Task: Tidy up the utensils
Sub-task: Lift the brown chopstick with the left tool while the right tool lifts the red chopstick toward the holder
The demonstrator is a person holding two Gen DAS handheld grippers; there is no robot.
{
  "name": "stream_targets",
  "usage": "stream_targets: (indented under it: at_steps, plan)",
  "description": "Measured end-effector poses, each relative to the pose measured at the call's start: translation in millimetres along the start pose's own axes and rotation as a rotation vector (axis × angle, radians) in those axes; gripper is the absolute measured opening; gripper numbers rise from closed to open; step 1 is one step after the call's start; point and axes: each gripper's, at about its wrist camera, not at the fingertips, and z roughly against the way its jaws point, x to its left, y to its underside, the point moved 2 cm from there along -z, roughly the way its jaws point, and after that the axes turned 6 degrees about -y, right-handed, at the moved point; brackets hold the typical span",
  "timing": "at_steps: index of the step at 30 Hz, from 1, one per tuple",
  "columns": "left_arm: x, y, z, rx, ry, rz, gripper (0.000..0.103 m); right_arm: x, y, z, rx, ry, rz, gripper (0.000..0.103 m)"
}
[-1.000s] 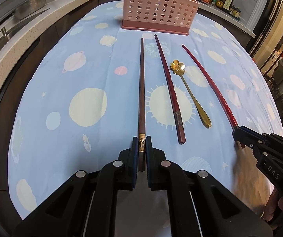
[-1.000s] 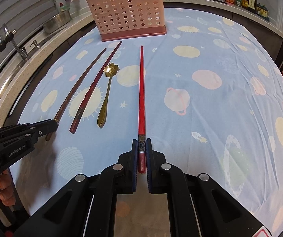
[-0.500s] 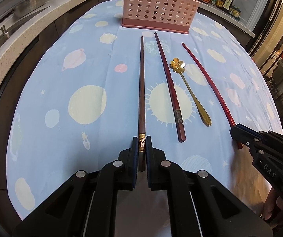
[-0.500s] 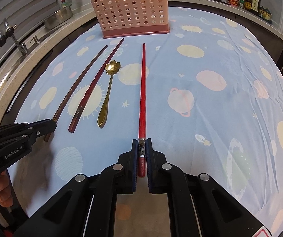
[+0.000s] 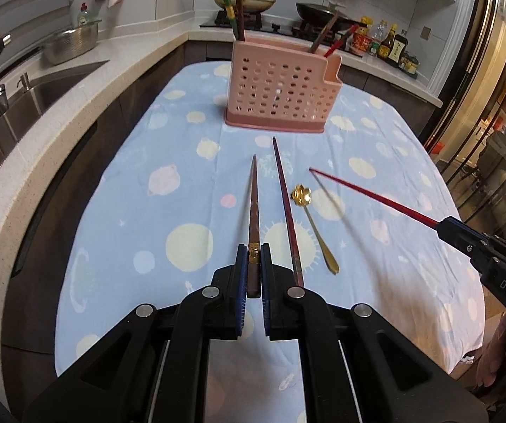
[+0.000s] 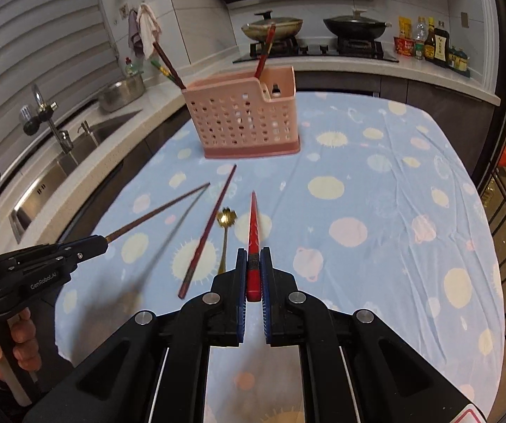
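My left gripper (image 5: 253,252) is shut on a brown chopstick (image 5: 253,204) with a gold band and holds it lifted above the table. My right gripper (image 6: 253,257) is shut on a bright red chopstick (image 6: 253,222), also lifted. Each shows in the other view: the brown chopstick (image 6: 161,209) at left, the red chopstick (image 5: 372,195) at right. A dark red chopstick (image 5: 286,208) and a gold flower spoon (image 5: 314,225) lie on the blue tablecloth (image 5: 182,183) between them. The pink perforated utensil holder (image 5: 281,88) stands at the far end and has several chopsticks in it.
A sink (image 5: 34,95) and steel bowl (image 5: 71,42) are on the counter to the left. The stove with pans (image 6: 316,35) and sauce bottles (image 6: 429,44) is behind the holder. Glass doors (image 5: 492,141) are at right.
Both grippers have risen and tilted up, lifting the brown and the red chopstick off the cloth. The dark red chopstick and the spoon have stayed in place.
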Motion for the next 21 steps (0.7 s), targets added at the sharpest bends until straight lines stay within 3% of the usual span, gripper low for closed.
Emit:
stream_targets:
  at_steps: [7, 21]
  plan:
    - [5.4, -44.0, 30.6, -0.116, -0.006, 0.013, 0.007, 9.3, -50.4, 29.8, -0.139, -0.019, 0.022, 0.007]
    - [-5.1, -148.3, 60.5, -0.285, 0.014, -0.013, 0.007, 11.4, -148.1, 44.0, -0.294, -0.087, 0.024, 0.007]
